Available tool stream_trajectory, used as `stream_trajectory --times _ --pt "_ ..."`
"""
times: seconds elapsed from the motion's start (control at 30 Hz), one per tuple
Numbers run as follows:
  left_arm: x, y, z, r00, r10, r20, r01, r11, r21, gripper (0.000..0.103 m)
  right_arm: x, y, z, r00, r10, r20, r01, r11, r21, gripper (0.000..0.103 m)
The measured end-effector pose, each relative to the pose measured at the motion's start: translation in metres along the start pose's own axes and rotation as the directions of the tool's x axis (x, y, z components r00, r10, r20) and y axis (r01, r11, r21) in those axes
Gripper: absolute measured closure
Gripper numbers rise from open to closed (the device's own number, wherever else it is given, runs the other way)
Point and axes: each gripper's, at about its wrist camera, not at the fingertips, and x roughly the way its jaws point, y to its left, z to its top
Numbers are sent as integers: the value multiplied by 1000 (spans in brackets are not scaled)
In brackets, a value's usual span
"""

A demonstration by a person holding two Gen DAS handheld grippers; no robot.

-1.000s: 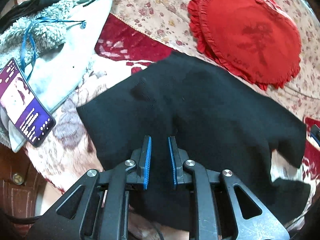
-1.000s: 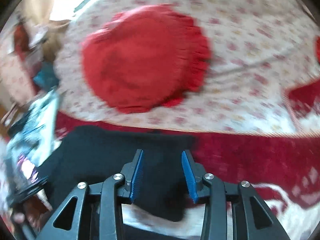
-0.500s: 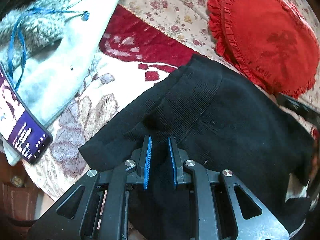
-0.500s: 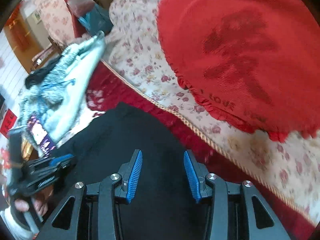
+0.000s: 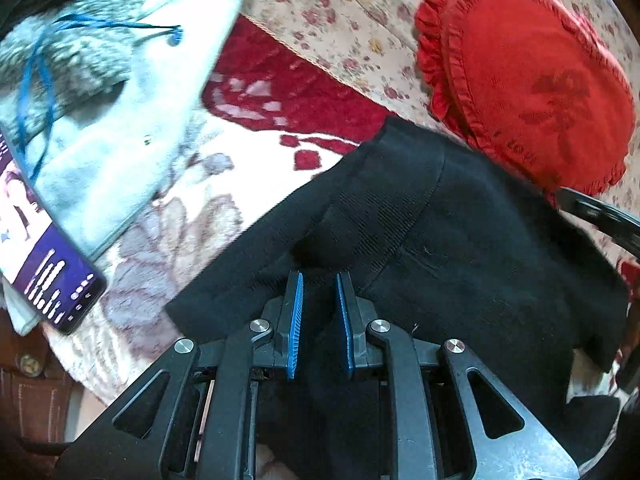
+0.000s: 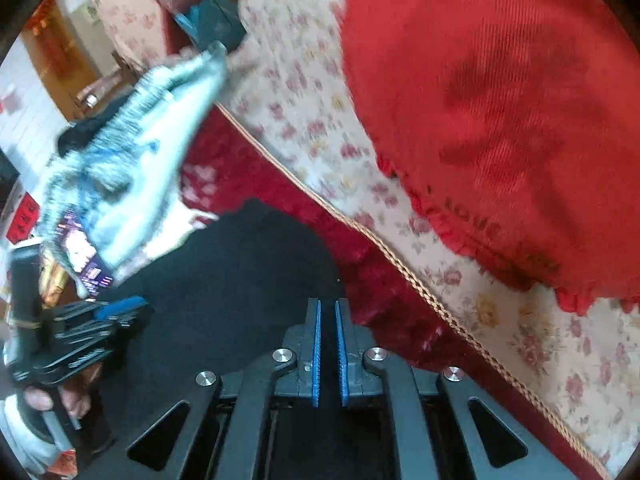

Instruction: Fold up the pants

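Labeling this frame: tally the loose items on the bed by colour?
Black: 1, the pants
Red: 1, the heart-shaped cushion
Pale blue-grey: 1, the fleece-lined garment
Purple screen: 1, the phone
Total: 4

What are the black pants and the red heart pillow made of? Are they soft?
The black pants look like a soft, matte knit; the ribbed band and fine woven lines suggest stretchy fabric. The red heart pillow looks like woven cloth with a ruffled edge and a darker pattern, likely padded. Exact fibres can't be told.
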Motion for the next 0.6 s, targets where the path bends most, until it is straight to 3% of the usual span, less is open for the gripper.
stream_trajectory --times 0.27,0.37,0.47,0.53,0.57,0.6 --pt "-58 63 -7 993 52 109 -35 987 -157 87 -97 85 -30 977 105 183 -87 991 -104 99" --pt "-65 71 -11 993 57 106 -40 986 -161 87 -101 106 -43 983 20 185 13 985 -173 99" --pt "-69 67 -15 994 52 100 -39 991 -129 87 -88 84 -36 983 -38 177 56 993 -101 98" --pt "-69 61 -18 996 31 90 -21 993 -114 87 -75 67 -29 985 -90 147 101 993 -64 86" --pt "-67 59 -18 996 26 86 -17 994 -109 87 -64 58 -25 987 -108 120 115 991 -61 72" --pt "-64 53 -19 997 20 78 -12 995 -97 87 -54 49 -22 990 -107 94 112 993 -48 67"
